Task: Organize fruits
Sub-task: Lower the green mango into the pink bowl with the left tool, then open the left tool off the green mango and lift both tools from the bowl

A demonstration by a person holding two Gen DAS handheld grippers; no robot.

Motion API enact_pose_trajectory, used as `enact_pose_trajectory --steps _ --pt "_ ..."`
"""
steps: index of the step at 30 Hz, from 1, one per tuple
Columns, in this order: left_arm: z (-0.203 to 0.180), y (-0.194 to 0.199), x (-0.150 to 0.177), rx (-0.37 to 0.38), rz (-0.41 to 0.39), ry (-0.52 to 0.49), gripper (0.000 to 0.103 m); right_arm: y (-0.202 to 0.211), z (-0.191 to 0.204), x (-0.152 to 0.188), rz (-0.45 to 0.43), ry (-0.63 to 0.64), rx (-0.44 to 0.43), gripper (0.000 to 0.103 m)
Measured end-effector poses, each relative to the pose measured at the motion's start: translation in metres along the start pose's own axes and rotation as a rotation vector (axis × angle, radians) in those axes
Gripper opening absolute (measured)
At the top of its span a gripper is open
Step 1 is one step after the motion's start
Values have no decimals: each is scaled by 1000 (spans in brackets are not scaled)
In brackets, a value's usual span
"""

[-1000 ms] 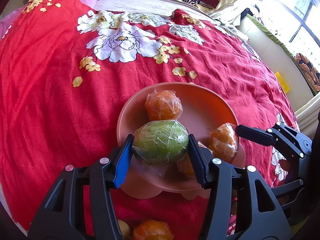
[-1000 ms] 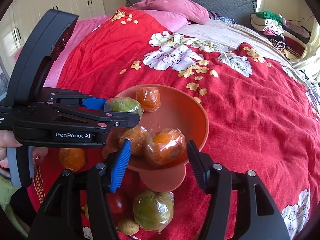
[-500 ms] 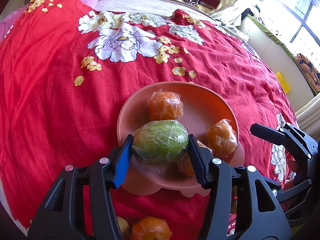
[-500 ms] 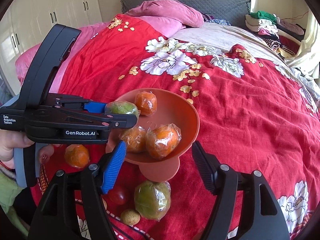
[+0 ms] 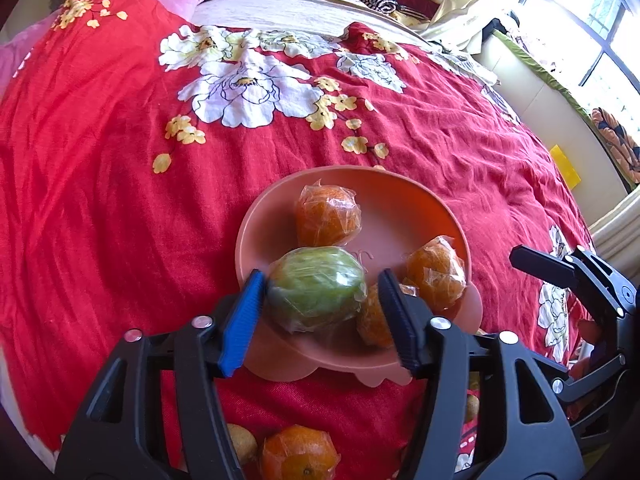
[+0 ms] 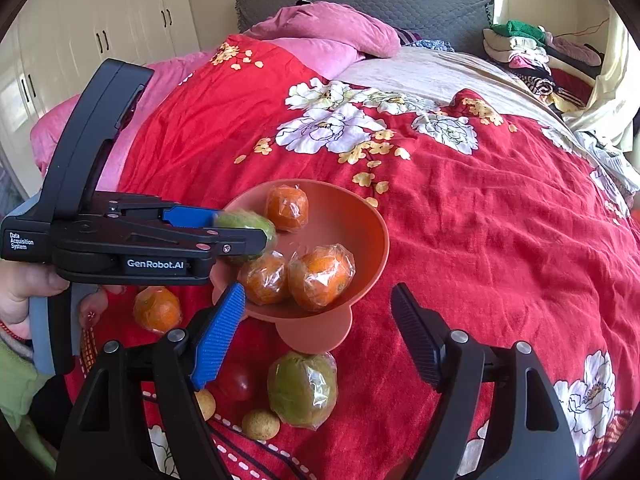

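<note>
An orange footed bowl point(image 5: 416, 208) point(image 6: 360, 224) stands on the red bedspread with three wrapped oranges point(image 5: 327, 216) point(image 6: 321, 276) in it. My left gripper point(image 5: 320, 312) is open; the wrapped green fruit point(image 5: 316, 288) point(image 6: 250, 222) lies between its fingers in the bowl, touching the blue pad, with a gap at the black pad. My right gripper point(image 6: 318, 334) is open and empty, just in front of the bowl's foot. On the bedspread lie another wrapped green fruit point(image 6: 302, 388), a wrapped orange point(image 6: 157, 309), a red fruit point(image 6: 239, 380) and small tan fruits point(image 6: 261, 424).
The bed has a red floral cover point(image 5: 120, 200), pink pillows point(image 6: 332, 28) and a grey headboard point(image 6: 420, 0) at the far end. Folded clothes point(image 6: 516, 46) lie at the far right. A window point(image 5: 580, 20) is to the right.
My left gripper's jaws have opened and the green fruit has dropped into the bowl. My right gripper has pulled back from the bowl and opened wider.
</note>
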State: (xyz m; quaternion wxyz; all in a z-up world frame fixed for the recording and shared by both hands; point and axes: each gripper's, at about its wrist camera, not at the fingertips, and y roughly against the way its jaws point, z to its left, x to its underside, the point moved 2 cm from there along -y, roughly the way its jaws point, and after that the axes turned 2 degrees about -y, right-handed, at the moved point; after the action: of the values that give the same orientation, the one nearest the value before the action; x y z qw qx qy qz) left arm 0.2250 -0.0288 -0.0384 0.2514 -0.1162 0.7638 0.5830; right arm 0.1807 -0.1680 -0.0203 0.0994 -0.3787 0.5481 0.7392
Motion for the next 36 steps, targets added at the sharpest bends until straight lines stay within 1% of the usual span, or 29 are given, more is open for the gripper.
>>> enact_pose_trajectory --steps 6,9,13,14,16,17,18,24,28,36 --pt "2 11 0 -4 -16 4 54 6 -3 0 -13 -11 7 77" --pt "1 17 -1 -8 -29 6 59 12 -4 -1 -24 -16 11 78" --pt "1 27 -1 -8 -49 11 66 18 -7 -2 -35 -25 15 80" --pt "1 30 -1 -9 -53 13 71 20 -7 -3 -40 -28 17 81" --pt "1 35 -1 -10 -62 14 76 21 -8 -4 -45 -32 19 83" --pt "1 38 -1 -14 -68 17 81 23 -8 -4 -48 -31 19 83" --pt "1 40 -1 -16 -72 19 84 24 -8 -4 -49 -31 20 83" --pt "0 54 -1 -22 -98 22 93 28 -7 -4 -61 -34 26 88" --pt "0 66 -1 -24 -121 25 93 33 -6 -5 -70 -35 28 92" --pt "2 83 2 -31 -151 31 93 41 -7 -5 -84 -43 35 93"
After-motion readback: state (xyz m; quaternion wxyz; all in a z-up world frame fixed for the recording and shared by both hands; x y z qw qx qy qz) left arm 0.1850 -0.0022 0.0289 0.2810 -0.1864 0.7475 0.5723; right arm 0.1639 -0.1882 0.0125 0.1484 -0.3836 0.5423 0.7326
